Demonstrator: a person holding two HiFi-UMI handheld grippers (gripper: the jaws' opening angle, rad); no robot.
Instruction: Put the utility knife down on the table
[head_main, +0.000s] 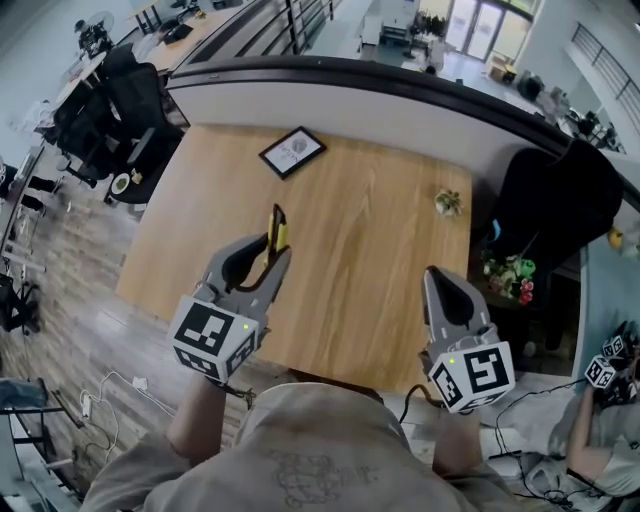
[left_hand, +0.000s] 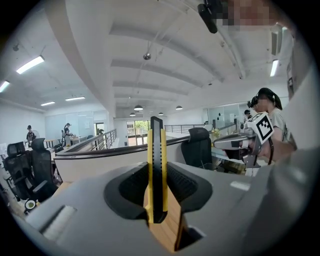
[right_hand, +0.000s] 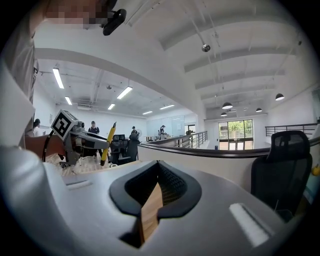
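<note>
Left gripper (head_main: 268, 262) is clenched on the knife (head_main: 277, 226) (yellow and black). The pads pinch its flat sides and most of the body sticks out past the tips. In the left gripper view the knife stands upright between the jaws, with wood showing below it. Right gripper (head_main: 437, 275) is closed on nothing, off to the right, over the near part of the counter (head_main: 380, 240).

Knife is in the air over the counter's near-left area, not down yet. Can't tell how high it is. Step in hand, as I read it: lower and release.

Risks from here:
- Letting go too high. The knife would drop, bounce or skid, and the counter's left and near edges are not far off, so it could go to the floor.
- The grip is only on the rear part, so the long free end may swing or pivot when the tip meets the wood, and the knife could twist out of the pads.
- It is held on edge. Set down this way it will tip over flat (harmless, but it may roll sideways).
- Blade out or retracted: can't tell. If it is out, tip-first contact could gouge the wood.

Frame (head_main: 292, 151) sits well apart at the back, so it is no obstacle.
</note>
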